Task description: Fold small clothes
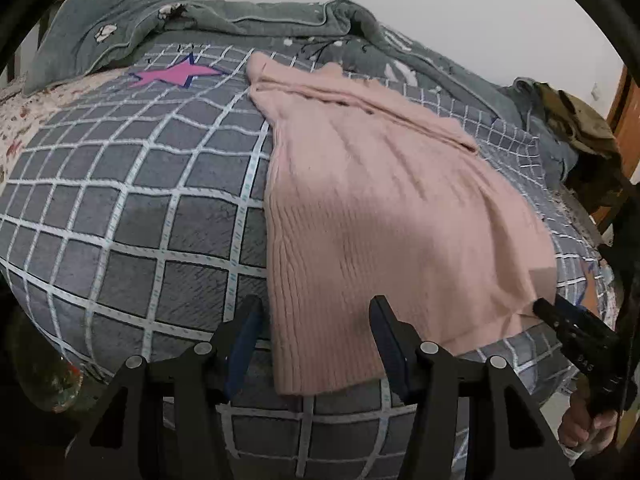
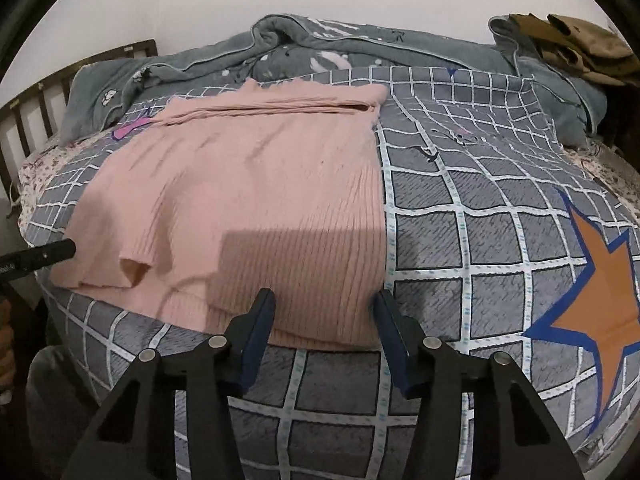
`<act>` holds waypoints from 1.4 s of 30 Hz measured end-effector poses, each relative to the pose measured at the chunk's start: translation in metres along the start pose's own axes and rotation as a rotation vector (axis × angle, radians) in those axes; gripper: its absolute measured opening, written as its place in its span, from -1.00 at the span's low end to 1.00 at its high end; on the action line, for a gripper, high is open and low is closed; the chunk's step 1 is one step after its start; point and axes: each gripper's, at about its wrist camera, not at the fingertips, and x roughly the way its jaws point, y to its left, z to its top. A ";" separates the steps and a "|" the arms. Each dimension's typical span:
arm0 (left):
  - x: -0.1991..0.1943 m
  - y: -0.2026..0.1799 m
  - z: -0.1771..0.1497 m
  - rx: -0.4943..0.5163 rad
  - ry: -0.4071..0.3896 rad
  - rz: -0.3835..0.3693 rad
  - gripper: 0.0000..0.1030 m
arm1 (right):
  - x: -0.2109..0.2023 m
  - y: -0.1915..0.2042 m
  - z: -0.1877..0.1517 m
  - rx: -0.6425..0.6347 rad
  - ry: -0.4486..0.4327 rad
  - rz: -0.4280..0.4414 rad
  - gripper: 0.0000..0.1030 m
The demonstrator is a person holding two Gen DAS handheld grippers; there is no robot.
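Observation:
A pink ribbed knit sweater (image 1: 376, 208) lies flat on the grey checked bedspread (image 1: 120, 208), its hem toward me and its sleeves folded across the far end. My left gripper (image 1: 316, 312) is open, its jaws either side of the hem's left corner, empty. The right gripper shows at the right edge of the left wrist view (image 1: 560, 316), by the hem's right corner. In the right wrist view the sweater (image 2: 256, 200) fills the middle and my right gripper (image 2: 324, 304) is open over the near hem, empty. The left gripper's tip (image 2: 52, 254) shows at the left.
A rumpled grey-green quilt (image 2: 360, 52) lies along the far side by the wall. A pillow (image 1: 88, 36) sits at the head. Olive-brown clothes (image 2: 580, 44) are heaped at the far right. A wooden headboard (image 2: 36, 96) stands at the left. An orange star (image 2: 600, 312) marks the bedspread (image 2: 480, 216).

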 end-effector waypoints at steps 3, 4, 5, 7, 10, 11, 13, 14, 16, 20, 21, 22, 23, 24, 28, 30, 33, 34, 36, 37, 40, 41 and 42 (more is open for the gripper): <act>0.004 -0.002 0.002 -0.003 -0.017 0.033 -0.32 | -0.001 -0.002 0.000 0.010 -0.017 0.004 -0.33; 0.006 -0.003 0.003 -0.003 -0.013 0.056 -0.56 | -0.001 -0.002 0.000 0.007 -0.019 0.010 -0.48; 0.006 -0.003 0.004 -0.001 -0.016 0.072 -0.70 | -0.002 -0.004 0.001 0.003 -0.017 0.042 -0.81; 0.005 -0.001 0.006 -0.002 -0.021 0.064 -0.87 | -0.004 -0.006 0.003 0.009 -0.021 0.067 -0.82; -0.011 0.012 0.008 -0.043 -0.091 0.047 -0.87 | -0.026 -0.020 0.006 0.040 -0.107 0.103 -0.84; -0.017 0.020 0.008 -0.063 -0.108 0.031 -0.87 | -0.032 -0.027 0.006 0.064 -0.126 0.124 -0.84; -0.022 0.031 0.006 -0.096 -0.107 0.001 -0.87 | -0.034 -0.039 0.007 0.108 -0.117 0.164 -0.85; -0.022 0.034 0.005 -0.097 -0.099 -0.003 -0.87 | -0.031 -0.045 0.007 0.132 -0.102 0.170 -0.85; -0.020 0.035 0.002 -0.091 -0.092 0.002 -0.87 | -0.022 -0.049 0.003 0.141 -0.070 0.157 -0.85; -0.013 0.033 0.002 -0.096 -0.056 -0.018 -0.86 | -0.009 -0.043 -0.004 0.136 -0.026 0.132 -0.84; -0.012 0.032 0.003 -0.095 -0.047 -0.016 -0.85 | -0.008 -0.040 -0.003 0.124 -0.021 0.122 -0.82; -0.010 0.031 0.003 -0.092 -0.032 -0.014 -0.85 | -0.008 -0.037 -0.001 0.113 -0.015 0.117 -0.81; -0.008 0.029 0.003 -0.087 -0.014 -0.022 -0.85 | -0.008 -0.036 0.000 0.107 -0.008 0.117 -0.75; -0.007 0.029 0.003 -0.085 -0.007 -0.026 -0.85 | -0.009 -0.035 0.001 0.101 -0.002 0.119 -0.69; -0.003 0.028 -0.001 -0.089 0.018 -0.025 -0.73 | -0.008 -0.034 0.002 0.095 -0.002 0.112 -0.47; -0.003 0.029 -0.002 -0.092 0.007 -0.040 -0.62 | -0.008 -0.035 0.000 0.119 -0.008 0.114 -0.46; -0.003 0.025 -0.002 -0.087 0.007 -0.049 -0.48 | -0.005 -0.036 -0.001 0.146 0.007 0.122 -0.44; -0.003 0.022 -0.002 -0.076 0.013 -0.046 -0.43 | -0.004 -0.035 -0.001 0.140 0.014 0.127 -0.43; -0.003 0.016 -0.001 -0.046 0.029 -0.031 -0.42 | -0.002 -0.032 -0.001 0.119 0.023 0.127 -0.38; -0.003 0.014 -0.002 -0.035 0.033 -0.022 -0.42 | -0.001 -0.030 -0.001 0.115 0.025 0.123 -0.38; -0.005 0.012 -0.003 -0.028 0.040 -0.005 -0.53 | -0.002 -0.028 -0.001 0.104 0.044 0.131 -0.38; -0.004 0.013 -0.002 -0.036 0.048 0.016 -0.62 | -0.002 -0.029 0.000 0.105 0.055 0.138 -0.38; -0.003 0.015 -0.001 -0.049 0.063 0.027 -0.79 | -0.001 -0.029 0.001 0.108 0.062 0.141 -0.45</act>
